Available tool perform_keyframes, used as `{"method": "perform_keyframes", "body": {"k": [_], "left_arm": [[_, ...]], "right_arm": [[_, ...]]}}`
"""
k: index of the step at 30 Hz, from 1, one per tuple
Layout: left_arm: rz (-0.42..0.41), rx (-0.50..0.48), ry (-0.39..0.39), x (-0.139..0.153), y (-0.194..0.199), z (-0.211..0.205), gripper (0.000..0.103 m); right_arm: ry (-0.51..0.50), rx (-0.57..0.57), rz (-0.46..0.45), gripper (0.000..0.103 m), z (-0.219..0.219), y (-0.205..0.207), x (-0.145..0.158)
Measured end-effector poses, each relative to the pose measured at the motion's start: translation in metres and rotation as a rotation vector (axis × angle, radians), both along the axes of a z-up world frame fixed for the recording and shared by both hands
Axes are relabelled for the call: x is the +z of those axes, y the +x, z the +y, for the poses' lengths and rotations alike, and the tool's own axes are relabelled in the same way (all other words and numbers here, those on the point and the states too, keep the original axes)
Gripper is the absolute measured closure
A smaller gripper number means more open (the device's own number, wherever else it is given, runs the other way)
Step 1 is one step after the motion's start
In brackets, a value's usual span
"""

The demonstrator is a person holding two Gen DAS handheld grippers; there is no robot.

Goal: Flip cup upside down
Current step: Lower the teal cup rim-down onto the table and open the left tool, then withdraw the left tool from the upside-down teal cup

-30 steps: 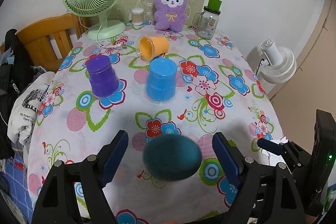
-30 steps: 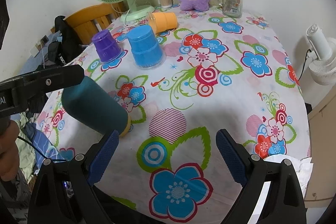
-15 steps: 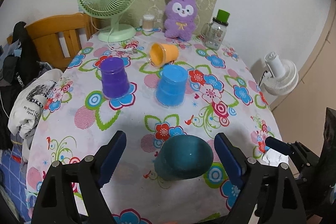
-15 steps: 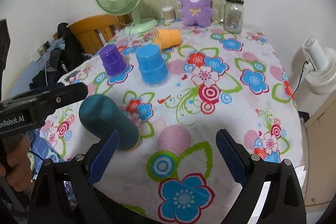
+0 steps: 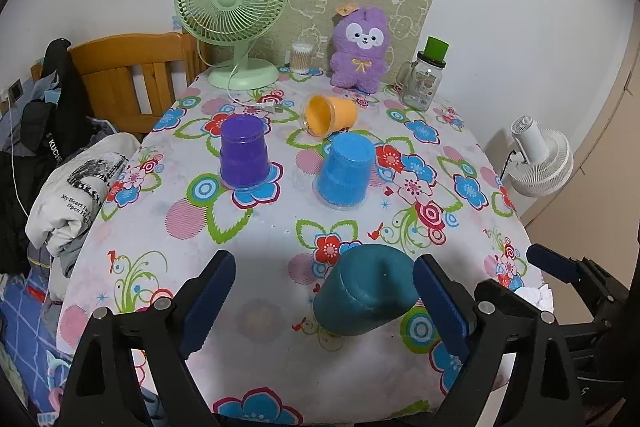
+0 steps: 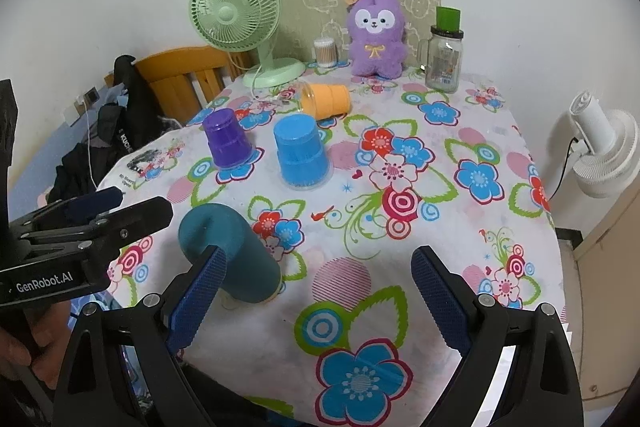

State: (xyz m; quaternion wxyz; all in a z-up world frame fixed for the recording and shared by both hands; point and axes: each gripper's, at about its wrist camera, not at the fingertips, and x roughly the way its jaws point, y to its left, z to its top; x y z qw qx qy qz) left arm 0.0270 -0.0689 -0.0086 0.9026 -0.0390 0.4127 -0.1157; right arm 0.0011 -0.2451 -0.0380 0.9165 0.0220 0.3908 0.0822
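Observation:
A teal cup point(image 5: 366, 291) stands upside down on the floral tablecloth near the table's front edge; it also shows in the right wrist view point(image 6: 232, 255). My left gripper point(image 5: 324, 303) is open, its fingers wide on either side of the teal cup and not gripping it. My right gripper point(image 6: 320, 303) is open and empty, just right of the teal cup. A purple cup point(image 5: 243, 151) and a blue cup point(image 5: 346, 169) stand upside down mid-table. An orange cup point(image 5: 329, 115) lies on its side behind them.
At the back stand a green fan point(image 5: 234, 15), a purple plush toy point(image 5: 362, 51), a glass jar with a green lid point(image 5: 425, 77) and a small cotton-swab tub point(image 5: 301, 58). A wooden chair with clothes point(image 5: 132, 83) is left. A white fan point(image 5: 540, 159) is right.
The teal cup went from tilted in the air between the left fingers to standing upside down on the table. Both grippers have drawn back and up from the table.

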Motion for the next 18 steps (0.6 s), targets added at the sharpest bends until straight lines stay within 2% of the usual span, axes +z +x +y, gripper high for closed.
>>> {"method": "perform_keyframes", "body": {"k": [11, 18], "left_arm": [[-0.011, 0.005, 0.001, 0.0051, -0.0079, 0.0038, 0.011], [-0.013, 0.004, 0.004, 0.0065, -0.0098, 0.0036, 0.010]], "right_arm": [[-0.008, 0.008, -0.015, 0.007, 0.0069, -0.0065, 0.0048], [-0.004, 0.002, -0.019, 0.004, 0.0063, -0.0074, 0.0062]]}}
